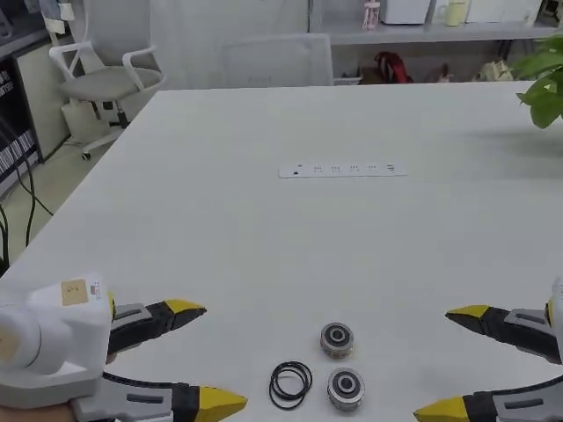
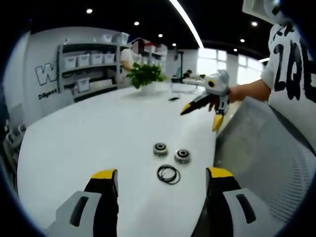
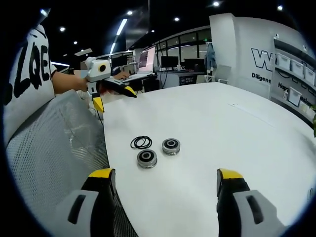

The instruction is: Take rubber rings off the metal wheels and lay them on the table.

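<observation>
My left claw (image 1: 207, 356) and right claw (image 1: 450, 360) both stand wide open with nothing between the jaws, one on either side of the work and well clear of it. The two small round metal wheels (image 1: 337, 339) lie flat and close together near the front edge of the wide white tabletop (image 1: 220, 202). The thin black rubber rings (image 1: 290, 384) sit in a small overlapping heap just beside the nearer wheel, on its left.

I judge the rings to be very light, soft and stretchy. They hug the surface, so a pinch from above could slide off. I would take them where one loop rides over another, jaws narrowed first. The wheels look stiff and dense for their size. Lying flat they should stay put, though a sideways nudge could skate them across the smooth top.

In the right gripper view each wheel shows a dark band round its rim. I cannot tell whether that is a ring still seated. If it is, I would pin the wheel by its sides with one claw and pick at the band's edge with the other.

The tabletop is plain and pale, with a flat white power strip (image 1: 343, 170) further back. Beyond it are a white swivel chair (image 1: 106, 79) at the far left, the green leaves of a plant (image 1: 545, 83) at the right, and shelving behind
</observation>
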Demonstrator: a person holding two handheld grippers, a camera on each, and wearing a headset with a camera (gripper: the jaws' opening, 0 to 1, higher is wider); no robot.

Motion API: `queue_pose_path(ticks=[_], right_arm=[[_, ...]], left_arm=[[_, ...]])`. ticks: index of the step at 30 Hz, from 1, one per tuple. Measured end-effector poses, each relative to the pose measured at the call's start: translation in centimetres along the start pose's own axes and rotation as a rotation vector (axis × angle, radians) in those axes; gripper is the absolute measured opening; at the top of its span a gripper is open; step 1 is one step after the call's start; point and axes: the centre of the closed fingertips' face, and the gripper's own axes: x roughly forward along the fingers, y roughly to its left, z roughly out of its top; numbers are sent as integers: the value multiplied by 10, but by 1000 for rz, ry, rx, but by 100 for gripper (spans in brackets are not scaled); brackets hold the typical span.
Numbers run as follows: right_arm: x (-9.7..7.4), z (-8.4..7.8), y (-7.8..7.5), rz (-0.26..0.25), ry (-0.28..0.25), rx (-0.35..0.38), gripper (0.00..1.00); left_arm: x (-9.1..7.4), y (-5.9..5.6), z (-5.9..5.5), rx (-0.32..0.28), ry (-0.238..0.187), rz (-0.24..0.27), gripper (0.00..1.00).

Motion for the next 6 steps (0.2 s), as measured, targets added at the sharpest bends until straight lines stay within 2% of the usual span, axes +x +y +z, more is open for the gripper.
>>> queue_pose_path(ticks=[6], right_arm=[[-1, -11, 0, -4, 35, -47, 82]], left_arm=[[-1, 0, 1, -1, -1, 1, 74]])
